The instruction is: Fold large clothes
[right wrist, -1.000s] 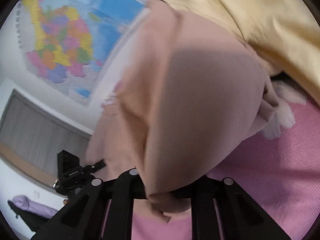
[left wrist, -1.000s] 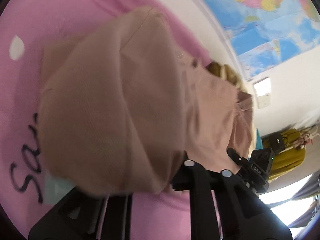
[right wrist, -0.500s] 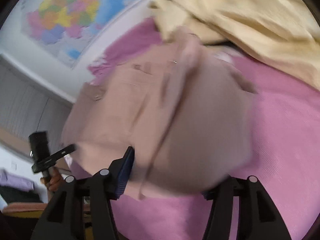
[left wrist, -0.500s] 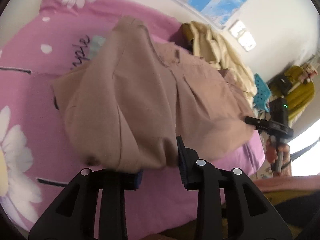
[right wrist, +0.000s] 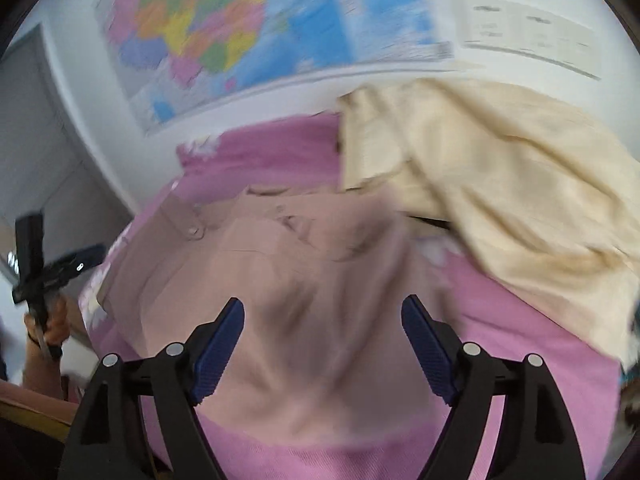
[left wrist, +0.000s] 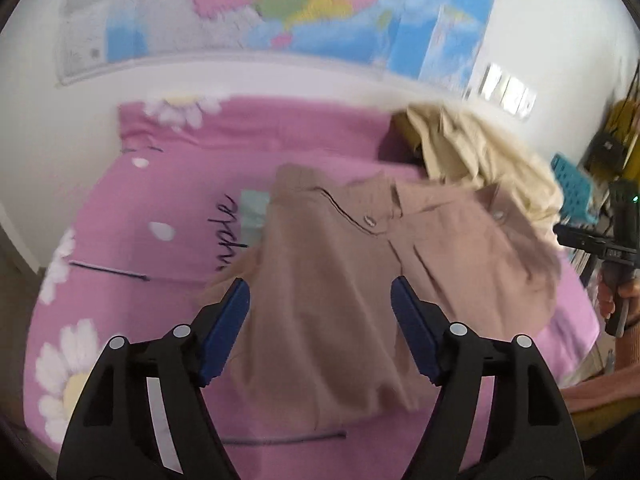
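A tan button shirt (left wrist: 360,272) lies folded over on the pink flowered bedspread (left wrist: 160,208), its collar and buttons toward the wall. My left gripper (left wrist: 320,304) hangs above the shirt's near edge, jaws opening, and the blue pads touch no cloth. In the right wrist view the same tan shirt (right wrist: 304,288) spreads below my right gripper (right wrist: 322,320), whose jaws are also opening with nothing pressed between them. The other gripper (left wrist: 600,240) shows at the right edge in a hand.
A cream garment (right wrist: 500,184) is heaped on the bed's far right side, beside the shirt. A coloured map (right wrist: 248,32) hangs on the white wall behind the bed. A turquoise basket (left wrist: 572,188) and yellow clothing stand beyond the bed's right edge.
Both grippers went from shut on the shirt's edge to wide open, letting the cloth drop onto the bed. Both pulled back and up and rolled level.
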`<control>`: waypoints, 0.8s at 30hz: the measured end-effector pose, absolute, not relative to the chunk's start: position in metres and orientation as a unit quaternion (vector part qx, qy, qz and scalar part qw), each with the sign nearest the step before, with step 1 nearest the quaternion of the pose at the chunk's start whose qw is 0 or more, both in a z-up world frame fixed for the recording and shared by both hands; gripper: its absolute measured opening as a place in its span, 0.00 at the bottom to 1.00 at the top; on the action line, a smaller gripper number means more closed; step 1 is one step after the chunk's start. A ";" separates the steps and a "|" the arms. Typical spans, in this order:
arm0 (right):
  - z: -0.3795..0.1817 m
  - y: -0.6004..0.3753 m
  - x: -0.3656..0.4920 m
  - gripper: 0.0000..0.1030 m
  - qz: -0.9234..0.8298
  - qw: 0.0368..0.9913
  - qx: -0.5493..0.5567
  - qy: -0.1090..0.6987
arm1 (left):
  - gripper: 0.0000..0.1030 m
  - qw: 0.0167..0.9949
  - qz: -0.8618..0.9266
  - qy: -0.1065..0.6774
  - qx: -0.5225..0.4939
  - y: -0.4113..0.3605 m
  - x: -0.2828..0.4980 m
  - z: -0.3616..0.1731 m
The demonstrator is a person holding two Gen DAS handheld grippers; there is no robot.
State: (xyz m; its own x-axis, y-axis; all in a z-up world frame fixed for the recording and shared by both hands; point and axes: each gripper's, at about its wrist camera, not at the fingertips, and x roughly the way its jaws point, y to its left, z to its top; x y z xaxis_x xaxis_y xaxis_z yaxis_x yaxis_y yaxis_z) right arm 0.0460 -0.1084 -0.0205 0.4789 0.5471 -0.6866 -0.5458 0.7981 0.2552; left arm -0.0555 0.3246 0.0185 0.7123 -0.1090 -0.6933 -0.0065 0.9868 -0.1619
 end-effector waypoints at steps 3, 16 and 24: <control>-0.038 -0.063 0.058 0.77 0.327 0.852 -0.055 0.404 | 0.68 0.913 0.015 0.409 -0.003 0.304 -0.026 0.005; -0.033 -0.031 0.079 0.07 0.366 0.843 -0.048 0.392 | 0.08 0.903 0.004 0.427 -0.047 0.315 0.010 0.003; 0.028 -0.015 0.100 0.04 0.332 0.886 -0.070 0.316 | 0.07 0.918 0.028 0.391 -0.067 0.329 0.031 0.029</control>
